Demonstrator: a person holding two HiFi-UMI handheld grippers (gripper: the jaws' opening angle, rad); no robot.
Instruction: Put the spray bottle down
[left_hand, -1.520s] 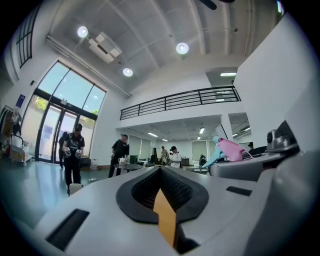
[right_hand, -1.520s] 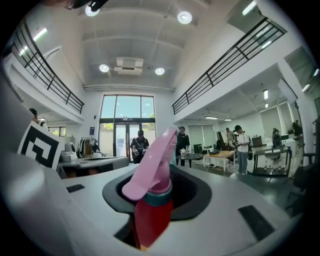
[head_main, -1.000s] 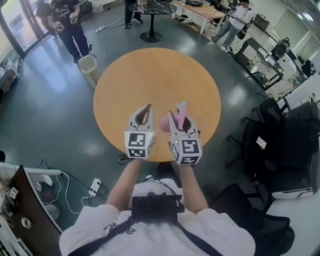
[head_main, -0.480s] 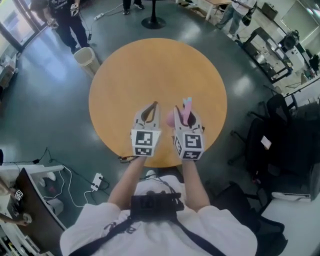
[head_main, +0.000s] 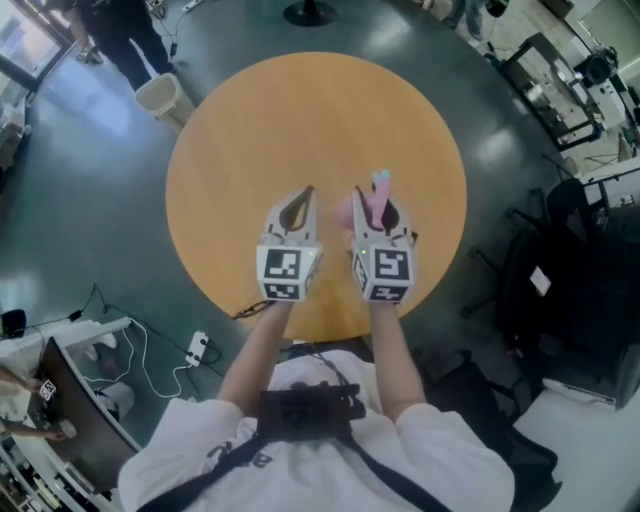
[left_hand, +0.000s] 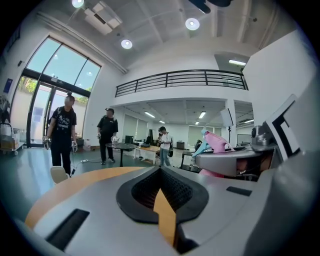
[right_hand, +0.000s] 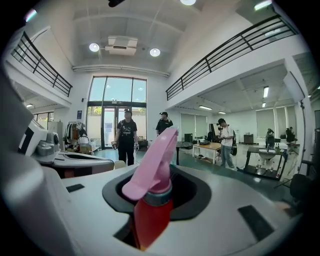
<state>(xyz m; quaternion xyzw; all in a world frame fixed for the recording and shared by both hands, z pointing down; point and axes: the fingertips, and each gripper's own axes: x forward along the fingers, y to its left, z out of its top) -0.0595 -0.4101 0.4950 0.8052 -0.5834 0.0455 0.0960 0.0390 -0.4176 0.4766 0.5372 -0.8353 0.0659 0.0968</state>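
Jaws, right gripper (right_hand: 150, 200): clamped on the spray bottle (right_hand: 155, 165), one pad on each side of its red body, just under the grey collar. The pink trigger head stands up above the jaws and leans to the left in the right gripper view.

Jaws, left gripper (left_hand: 161, 170): closed tip to tip, nothing held. Only a thin strip of the orange table top shows through the slot between them.

Position: both grippers side by side over the round wooden table (head_main: 300, 110), on the part nearest the person, pointing away from the body. They are close together but apart. The bottle is in the right gripper, over the table. Whether its base touches the top cannot be told from any view.

Containers:
- Spray bottle: the body reads red. Fill level not readable.
- Pale waste bin (head_main: 160, 95): on the floor just beside the table's far left edge, mouth up. Contents not readable at this size.

Table top: bare wood around the grippers.
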